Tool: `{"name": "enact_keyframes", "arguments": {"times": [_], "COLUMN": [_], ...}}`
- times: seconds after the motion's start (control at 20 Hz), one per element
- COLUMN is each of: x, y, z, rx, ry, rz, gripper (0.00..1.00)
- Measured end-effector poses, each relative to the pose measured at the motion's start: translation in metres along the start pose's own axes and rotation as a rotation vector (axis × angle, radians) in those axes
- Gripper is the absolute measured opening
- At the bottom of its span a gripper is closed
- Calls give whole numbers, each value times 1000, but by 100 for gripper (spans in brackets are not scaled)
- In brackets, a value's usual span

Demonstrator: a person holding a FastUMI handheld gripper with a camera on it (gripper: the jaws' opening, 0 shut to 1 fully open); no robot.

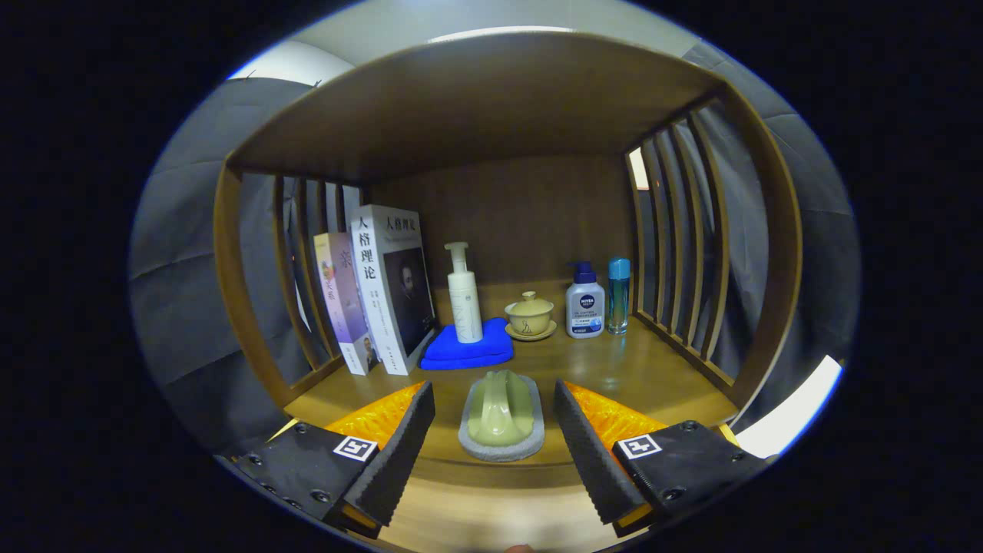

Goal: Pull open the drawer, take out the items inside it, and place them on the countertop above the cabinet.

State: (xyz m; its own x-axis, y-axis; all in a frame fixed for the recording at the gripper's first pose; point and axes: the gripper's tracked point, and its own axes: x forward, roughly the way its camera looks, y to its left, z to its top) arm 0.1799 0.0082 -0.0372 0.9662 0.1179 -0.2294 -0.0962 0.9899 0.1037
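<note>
**Scrubbing brush on the tabletop, tool spread around it**

From my feed, the tool (495,430) has its fingers apart, one on each side of a pale green scrubbing brush (501,415) with a grey pad under it. I see a gap on both sides, so neither finger touches it. The brush lies flat on the wooden tabletop (653,376), near its front edge.

Beyond the fingers, toward the back panel, a white pump bottle (464,296) stands upright on a folded blue cloth (468,349). Just beside the cloth sits a yellowish lidded teacup (529,313) on its saucer. Next comes a white lotion bottle (585,307) with a dark blue pump, and close beside it a slim blue bottle (618,294). Two books (376,292) lean against the slatted side rail (296,276) on the other side.
</note>
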Motion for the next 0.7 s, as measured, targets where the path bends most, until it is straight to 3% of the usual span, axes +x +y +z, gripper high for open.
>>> {"name": "enact_keyframes", "arguments": {"times": [0.35,0.7], "x": [-80,-133], "y": [9,13], "z": [0,-22], "rx": [-60,-110], "ry": [-204,-309], "rz": [-39,-77], "gripper": [98,98]}}
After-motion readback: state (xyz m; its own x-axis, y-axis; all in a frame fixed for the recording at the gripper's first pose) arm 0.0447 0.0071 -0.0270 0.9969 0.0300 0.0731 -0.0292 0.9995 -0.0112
